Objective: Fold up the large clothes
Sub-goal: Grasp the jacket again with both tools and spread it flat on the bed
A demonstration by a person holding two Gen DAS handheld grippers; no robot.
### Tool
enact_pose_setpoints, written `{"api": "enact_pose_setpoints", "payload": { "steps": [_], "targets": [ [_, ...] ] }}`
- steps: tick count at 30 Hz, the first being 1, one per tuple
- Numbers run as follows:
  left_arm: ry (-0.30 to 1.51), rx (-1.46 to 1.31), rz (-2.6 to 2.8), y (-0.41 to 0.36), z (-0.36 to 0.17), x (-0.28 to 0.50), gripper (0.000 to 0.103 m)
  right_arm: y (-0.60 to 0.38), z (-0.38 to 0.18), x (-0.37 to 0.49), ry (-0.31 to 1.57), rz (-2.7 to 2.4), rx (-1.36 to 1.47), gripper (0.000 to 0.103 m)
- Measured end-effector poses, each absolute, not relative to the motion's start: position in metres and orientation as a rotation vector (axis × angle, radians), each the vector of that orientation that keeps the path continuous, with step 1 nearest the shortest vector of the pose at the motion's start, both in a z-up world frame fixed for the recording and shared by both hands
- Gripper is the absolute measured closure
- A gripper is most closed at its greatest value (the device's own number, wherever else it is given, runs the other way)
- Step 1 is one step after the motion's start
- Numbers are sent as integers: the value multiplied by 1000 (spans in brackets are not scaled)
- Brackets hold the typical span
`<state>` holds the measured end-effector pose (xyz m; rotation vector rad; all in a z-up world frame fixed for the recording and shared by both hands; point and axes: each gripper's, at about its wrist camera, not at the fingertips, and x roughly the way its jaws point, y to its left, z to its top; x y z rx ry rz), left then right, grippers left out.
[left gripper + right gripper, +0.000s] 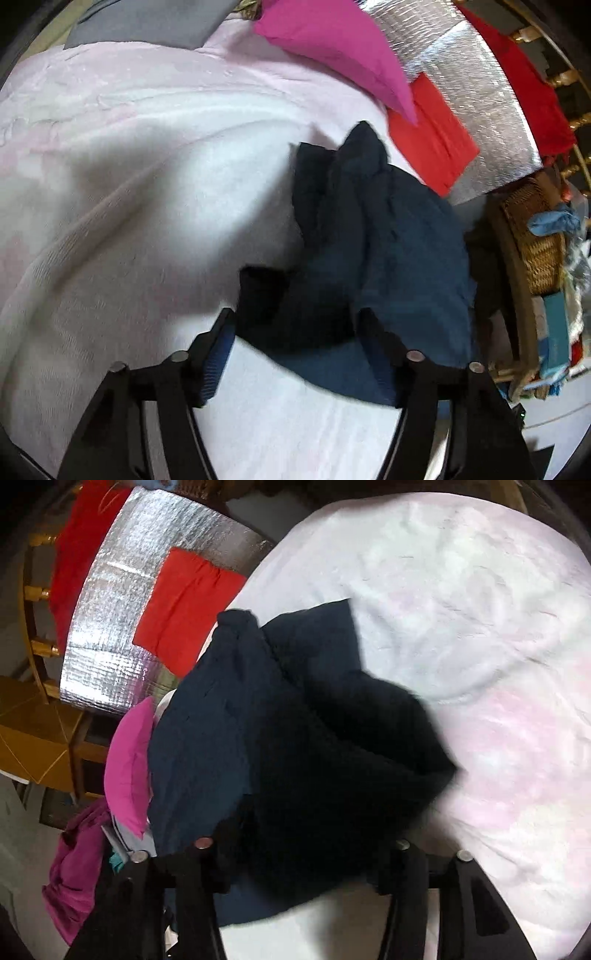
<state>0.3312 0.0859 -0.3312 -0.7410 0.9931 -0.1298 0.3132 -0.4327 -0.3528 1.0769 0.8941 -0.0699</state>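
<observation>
A dark navy garment [388, 258] lies bunched on a pale pink-white bedspread [129, 184]. In the left wrist view my left gripper [295, 328] stands wide over the garment's near edge. A dark fold lies between its fingers, and the blue pad of the left finger [216, 354] shows bare. In the right wrist view the same garment [258, 738] is heaped up close to the camera. It fills the gap of my right gripper [303, 834] and hides both fingertips, so whether the pads press on the cloth cannot be seen.
A magenta cloth [332, 48] and a folded red-orange cloth [432, 136] lie beyond the garment, the red one on a silver foil mat [480, 92]. A wicker basket [539, 240] with clutter stands off the bed's right edge. Wooden furniture [37, 738] stands beside the bed.
</observation>
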Motion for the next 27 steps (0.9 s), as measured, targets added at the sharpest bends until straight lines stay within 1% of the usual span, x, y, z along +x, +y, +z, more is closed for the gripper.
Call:
{"api": "enact_pose_setpoints", "payload": {
  "steps": [1, 2, 3, 5, 8, 10, 11, 12, 13, 14, 15, 16, 17, 18, 20, 21, 22, 24, 25, 26, 27],
  "targets": [
    [990, -753, -146, 85, -330, 325, 24, -440, -352, 305, 882, -93, 1085, 40],
    [989, -770, -161, 84, -330, 321, 22, -448, -352, 297, 868, -120, 1092, 37],
    [990, -784, -170, 83, -332, 318, 22, -456, -352, 293, 851, -145, 1103, 32],
    [1023, -788, -175, 76, -338, 320, 21, -470, -362, 296, 846, -139, 1157, 29],
    [1084, -857, -184, 72, -355, 328, 21, -472, -377, 314, 864, -105, 1225, 29],
    [1073, -912, -200, 71, -359, 331, 21, -468, -379, 325, 864, -83, 1221, 29],
    [1059, -921, -216, 70, -359, 334, 22, -465, -381, 330, 867, -51, 1234, 31],
    [1041, -918, -223, 69, -357, 336, 23, -461, -382, 335, 869, -23, 1242, 42],
    [1016, -912, -226, 69, -355, 337, 32, -456, -378, 339, 865, -3, 1231, 48],
    [992, -900, -228, 67, -351, 338, 47, -453, -369, 341, 856, -12, 1181, 54],
    [981, -878, -225, 66, -347, 340, 52, -450, -360, 341, 842, -9, 1140, 62],
    [970, -857, -228, 64, -344, 341, 56, -446, -348, 340, 812, 5, 1101, 65],
    [957, -842, -232, 63, -340, 341, 58, -441, -336, 337, 775, 23, 1063, 68],
    [951, -841, -231, 61, -340, 346, 58, -437, -330, 335, 755, 29, 1035, 69],
    [960, -832, -228, 59, -340, 347, 58, -431, -326, 337, 750, 6, 972, 69],
    [983, -818, -218, 58, -342, 347, 57, -430, -333, 341, 794, -31, 954, 69],
    [1019, -796, -203, 55, -345, 348, 54, -430, -344, 344, 846, -68, 947, 69],
    [1054, -789, -185, 57, -346, 349, 49, -433, -353, 344, 877, -83, 982, 64],
    [1059, -792, -180, 59, -344, 350, 47, -436, -353, 340, 877, -79, 1017, 64],
    [1059, -790, -173, 62, -339, 347, 47, -439, -350, 337, 877, -81, 1030, 60],
    [1049, -772, -153, 65, -331, 342, 46, -441, -344, 331, 866, -88, 1030, 55]
  ]
}}
